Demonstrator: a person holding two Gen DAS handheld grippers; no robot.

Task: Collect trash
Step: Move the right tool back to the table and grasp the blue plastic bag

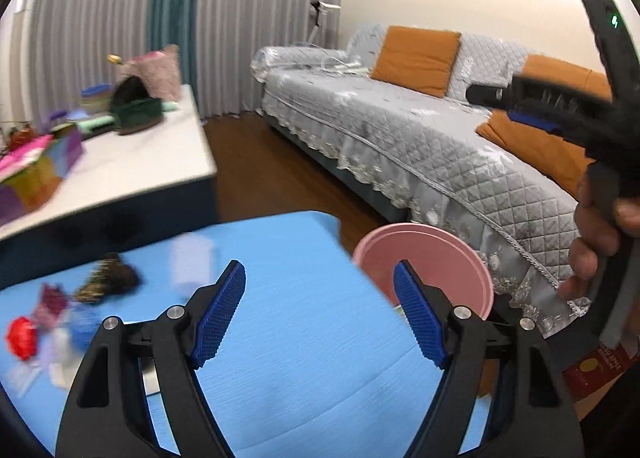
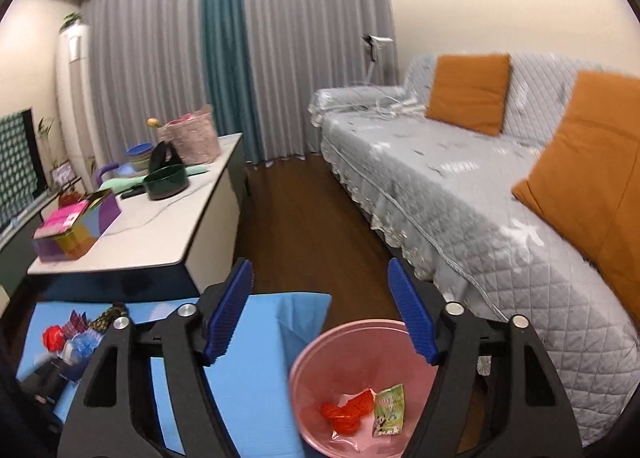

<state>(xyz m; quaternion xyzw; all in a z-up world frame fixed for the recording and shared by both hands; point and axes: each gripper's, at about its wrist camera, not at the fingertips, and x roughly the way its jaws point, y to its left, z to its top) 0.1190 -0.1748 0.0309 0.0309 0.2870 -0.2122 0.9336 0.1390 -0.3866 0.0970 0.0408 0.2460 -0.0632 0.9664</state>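
Wrappers and crumpled scraps (image 1: pixel 60 310) lay bunched at the far left of the blue desk (image 1: pixel 304 298), well apart from the pink bin (image 2: pixel 360 390), which already held a red piece (image 2: pixel 348 412) and a green packet (image 2: pixel 390 410). We held both the left gripper (image 1: pixel 320 314) and right gripper (image 2: pixel 322 310) with fingers apart, empty. We judged the scraps light, soft and crinkly, best pinched at a raised fold.

No wording can be read anywhere. The small green printed packet (image 2: pixel 389 410) in the pink plastic bin (image 2: pixel 320 342) and a red-and-gold carton (image 1: pixel 596 368) carry print, perhaps lettering, too blurred to read.
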